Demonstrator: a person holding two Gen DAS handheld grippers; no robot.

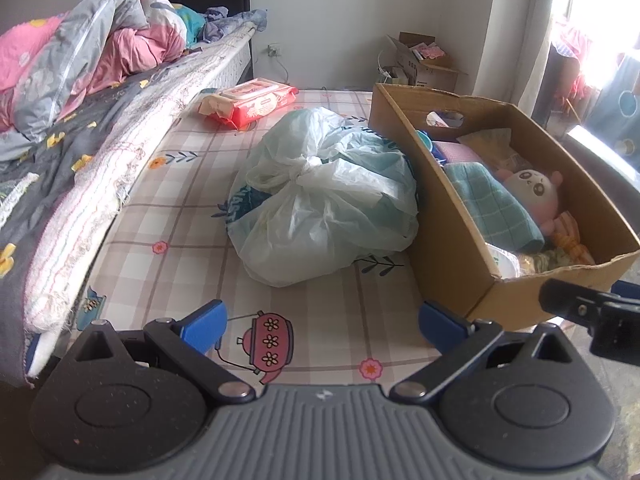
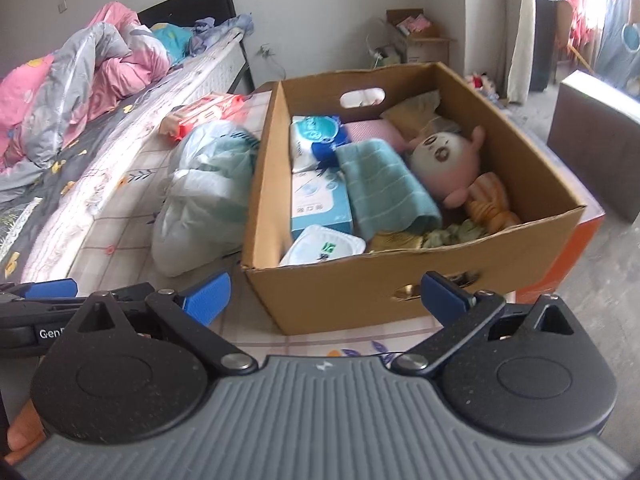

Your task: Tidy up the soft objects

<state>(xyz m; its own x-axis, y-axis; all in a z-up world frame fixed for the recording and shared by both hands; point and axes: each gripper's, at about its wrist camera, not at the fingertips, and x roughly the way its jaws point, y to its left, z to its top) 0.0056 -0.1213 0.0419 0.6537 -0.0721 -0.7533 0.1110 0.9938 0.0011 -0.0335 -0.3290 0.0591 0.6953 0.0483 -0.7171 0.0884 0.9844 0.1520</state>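
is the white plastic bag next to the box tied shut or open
Tied shut: the white plastic bag has its handles knotted on top, and no opening shows. It lies on the mattress beside the cardboard box.

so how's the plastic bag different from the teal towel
The plastic bag lies on the mattress outside the cardboard box; the teal towel lies inside it. The bag is translucent, bulging and knotted; the towel is opaque, striped and folded. The bag looks bulkier. Both are soft.
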